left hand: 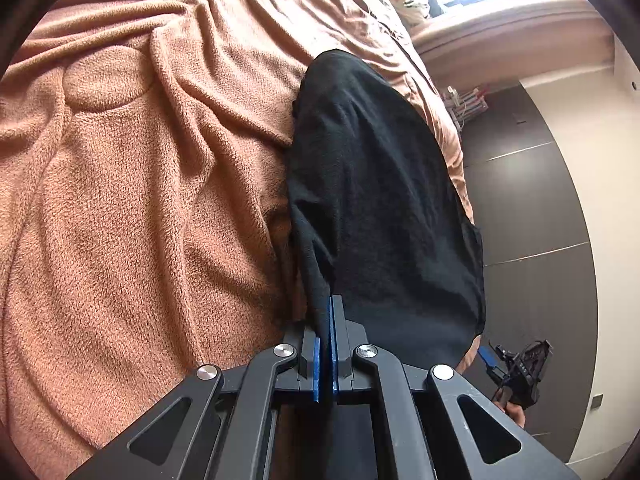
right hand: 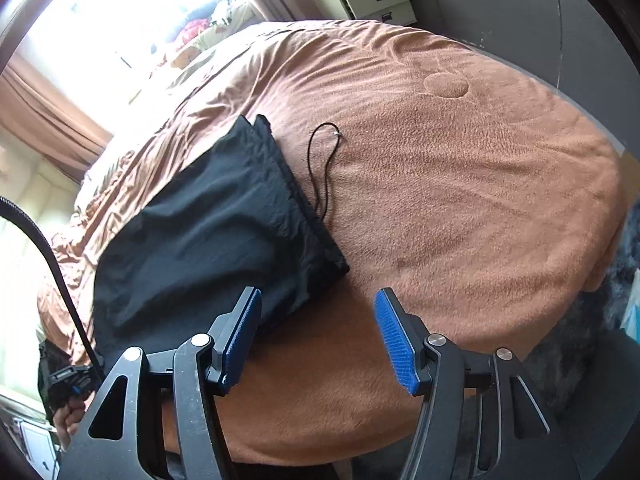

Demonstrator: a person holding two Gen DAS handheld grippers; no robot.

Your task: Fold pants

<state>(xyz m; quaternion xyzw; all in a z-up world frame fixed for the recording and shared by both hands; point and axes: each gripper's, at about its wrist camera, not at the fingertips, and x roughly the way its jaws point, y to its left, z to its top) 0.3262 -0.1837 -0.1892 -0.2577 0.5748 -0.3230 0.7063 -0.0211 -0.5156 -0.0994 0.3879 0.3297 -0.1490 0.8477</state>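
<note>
Pants, black, lie on the brown blanket at the bed's near edge, w/ one end hanging off toward the floor. Drawstring trails out on the blanket just beside the waistband.

Left gripper has its blue pads pressed together on an edge of the black cloth. Right gripper is wide apart, nothing in it, hovering near the pants' corner.

Looks like the pick-up step before a fold. Next, prob. the right one needs to pinch the other corner, then both lift & lay the cloth over.
</note>
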